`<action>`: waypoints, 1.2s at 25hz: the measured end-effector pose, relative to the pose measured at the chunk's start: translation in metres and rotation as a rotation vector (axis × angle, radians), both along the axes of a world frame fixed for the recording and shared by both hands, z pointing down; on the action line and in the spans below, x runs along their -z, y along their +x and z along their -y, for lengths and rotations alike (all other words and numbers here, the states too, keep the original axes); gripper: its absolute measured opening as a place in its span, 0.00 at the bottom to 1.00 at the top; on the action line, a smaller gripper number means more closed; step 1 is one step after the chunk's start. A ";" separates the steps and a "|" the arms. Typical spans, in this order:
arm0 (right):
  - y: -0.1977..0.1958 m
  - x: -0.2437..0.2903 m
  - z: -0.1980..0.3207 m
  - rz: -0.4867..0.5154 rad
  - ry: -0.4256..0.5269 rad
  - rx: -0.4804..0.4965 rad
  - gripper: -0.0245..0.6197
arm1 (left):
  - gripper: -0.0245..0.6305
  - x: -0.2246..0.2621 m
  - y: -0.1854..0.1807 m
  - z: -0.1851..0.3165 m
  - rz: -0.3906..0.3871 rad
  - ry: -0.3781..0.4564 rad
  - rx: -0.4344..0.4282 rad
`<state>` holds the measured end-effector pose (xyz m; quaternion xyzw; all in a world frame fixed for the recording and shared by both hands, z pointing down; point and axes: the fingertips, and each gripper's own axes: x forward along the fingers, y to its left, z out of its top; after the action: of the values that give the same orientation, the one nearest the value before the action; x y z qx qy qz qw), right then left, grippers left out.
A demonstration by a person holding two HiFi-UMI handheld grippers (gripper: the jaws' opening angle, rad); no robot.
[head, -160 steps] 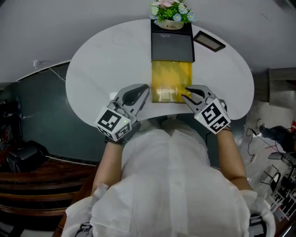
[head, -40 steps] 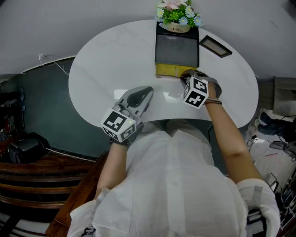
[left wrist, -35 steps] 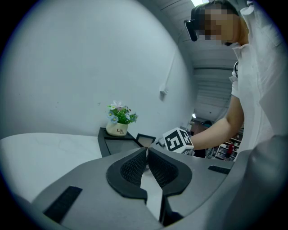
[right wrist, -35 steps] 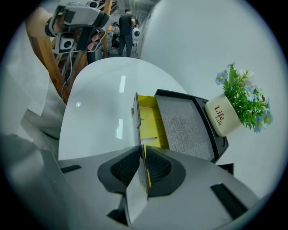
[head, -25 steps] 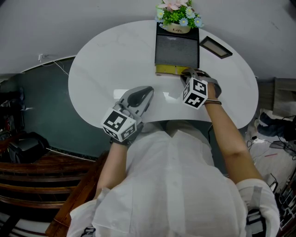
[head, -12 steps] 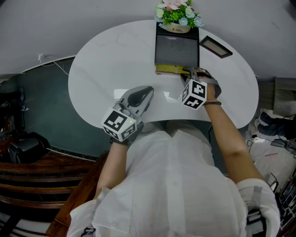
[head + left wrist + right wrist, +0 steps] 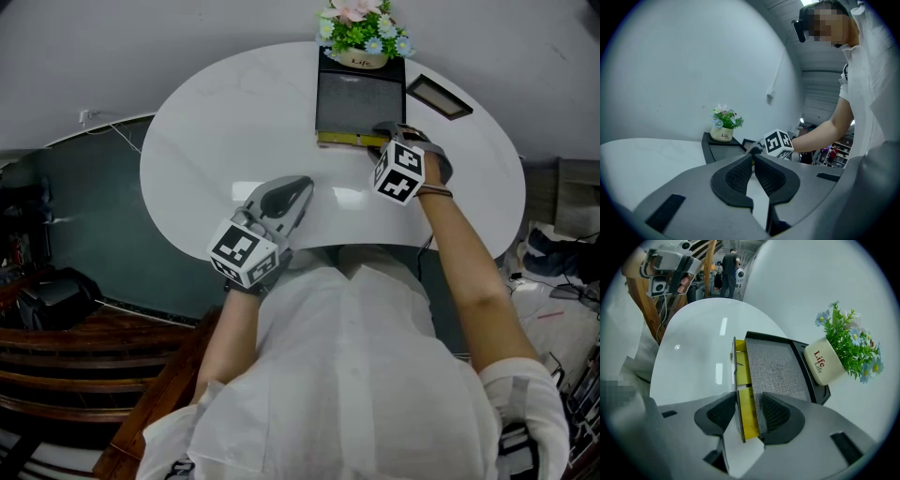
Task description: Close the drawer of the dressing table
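– Now, your right claw (image 7: 747, 409) has just been opening, and its jaws stand wide apart. The thin dark front panel (image 7: 735, 385) of the drawer (image 7: 743, 373) is between them, close to one pad, but I judge that nothing is clamped.

– I agree, you hold nothing there. And the drawer itself, how far is it in?

– Almost home. It sits in the black box (image 7: 777, 365) at the far side of the worktop (image 7: 216, 131). Only a narrow yellow strip of its inside shows between the front panel and the box. So the main push looks done, and I think the last small bit is left for you.

– Then you could press the panel flat with the claw, yes? Be careful, the pot of flowers (image 7: 825, 365) stands at the far end of the box, and a hard push may shake it.

– That is my judgement also. A gentle, straight push should be enough. If you push on one corner only, the drawer may go crooked.

– And your left claw (image 7: 753, 159)?

– Its jaws are together with nothing in them. It hangs above the near edge of the worktop, well apart from the box, and takes no part. Beside the box lies a small dark frame (image 7: 439, 94), not in your way.
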<state>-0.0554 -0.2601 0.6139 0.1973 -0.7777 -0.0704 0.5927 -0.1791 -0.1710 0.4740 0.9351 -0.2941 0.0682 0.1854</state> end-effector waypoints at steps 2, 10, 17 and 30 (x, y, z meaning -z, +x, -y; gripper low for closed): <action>0.000 0.000 0.002 -0.004 -0.011 -0.001 0.29 | 0.07 0.000 -0.001 0.000 0.000 -0.001 0.002; 0.000 0.002 0.006 -0.001 -0.024 -0.018 0.24 | 0.07 0.000 0.000 0.002 -0.002 -0.002 0.001; 0.000 0.003 0.008 -0.008 -0.014 -0.022 0.20 | 0.07 0.003 0.003 0.006 -0.006 0.004 -0.005; 0.001 0.000 0.014 -0.015 -0.023 -0.070 0.16 | 0.07 0.008 0.005 0.013 -0.005 0.018 -0.001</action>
<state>-0.0548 -0.2744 0.6138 0.2169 -0.7668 -0.0423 0.6026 -0.1741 -0.1836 0.4660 0.9371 -0.2937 0.0633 0.1778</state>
